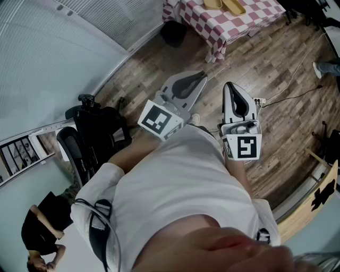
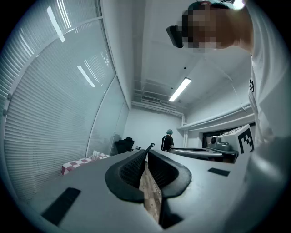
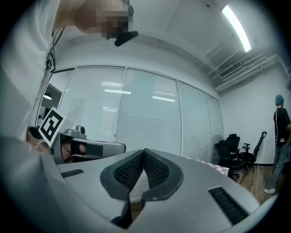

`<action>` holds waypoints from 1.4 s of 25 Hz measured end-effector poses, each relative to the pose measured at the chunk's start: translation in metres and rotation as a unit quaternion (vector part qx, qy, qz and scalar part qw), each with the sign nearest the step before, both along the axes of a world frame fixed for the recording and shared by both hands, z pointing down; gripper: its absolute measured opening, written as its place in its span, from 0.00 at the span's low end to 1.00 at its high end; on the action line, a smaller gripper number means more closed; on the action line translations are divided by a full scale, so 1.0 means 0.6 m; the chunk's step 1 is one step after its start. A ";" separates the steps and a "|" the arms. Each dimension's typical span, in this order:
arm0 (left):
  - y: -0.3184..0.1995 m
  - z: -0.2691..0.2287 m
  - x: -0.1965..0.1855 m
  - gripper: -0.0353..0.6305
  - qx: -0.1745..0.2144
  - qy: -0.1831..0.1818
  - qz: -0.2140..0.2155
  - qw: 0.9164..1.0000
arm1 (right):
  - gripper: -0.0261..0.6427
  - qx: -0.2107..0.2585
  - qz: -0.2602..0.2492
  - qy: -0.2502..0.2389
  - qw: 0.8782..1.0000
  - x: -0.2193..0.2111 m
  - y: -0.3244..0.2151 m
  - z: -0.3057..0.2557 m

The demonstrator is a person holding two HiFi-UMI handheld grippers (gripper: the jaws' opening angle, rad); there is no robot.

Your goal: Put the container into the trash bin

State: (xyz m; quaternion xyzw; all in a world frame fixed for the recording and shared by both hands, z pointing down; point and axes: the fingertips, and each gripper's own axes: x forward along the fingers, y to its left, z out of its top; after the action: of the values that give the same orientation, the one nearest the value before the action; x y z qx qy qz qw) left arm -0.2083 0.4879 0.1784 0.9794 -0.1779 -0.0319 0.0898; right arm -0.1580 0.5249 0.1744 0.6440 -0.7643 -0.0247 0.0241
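Grippers both empty: left gripper and right gripper have their jaws together, side by side above the wood floor. Well ahead of them two yellow things, perhaps the container, lie on the checkered bench. A dark shape stands beside it; I cannot tell whether it is the bin.

The checked-cloth surface was cut off by the top edge of the head view. The yellowish things on it were cropped and too small to be identified. There, the hands on the left tool and the right tool were hidden under the marker cubes. A black office chair was partly covered by the wearer's shoulder. A bystander in black was cut by the bottom edge, and only a shoe and trouser leg were shown at the right edge. In the right gripper view a standing person was cropped by the lens rim.
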 end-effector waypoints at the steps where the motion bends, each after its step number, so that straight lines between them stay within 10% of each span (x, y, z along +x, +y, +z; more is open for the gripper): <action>1: 0.000 0.001 0.001 0.13 -0.001 0.000 -0.001 1.000 | 0.08 0.000 -0.001 0.000 1.000 0.001 0.000 0.000; 35: 0.049 0.024 0.147 0.13 0.003 -0.021 -0.029 0.999 | 0.08 0.015 -0.024 -0.023 0.999 0.144 0.046 0.018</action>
State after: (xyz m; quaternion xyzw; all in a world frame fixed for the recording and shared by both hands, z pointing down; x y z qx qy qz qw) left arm -0.1201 0.5171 0.1929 0.9746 -0.2079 -0.0148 0.0821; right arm -0.0718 0.5524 0.1850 0.6261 -0.7795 -0.0215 -0.0039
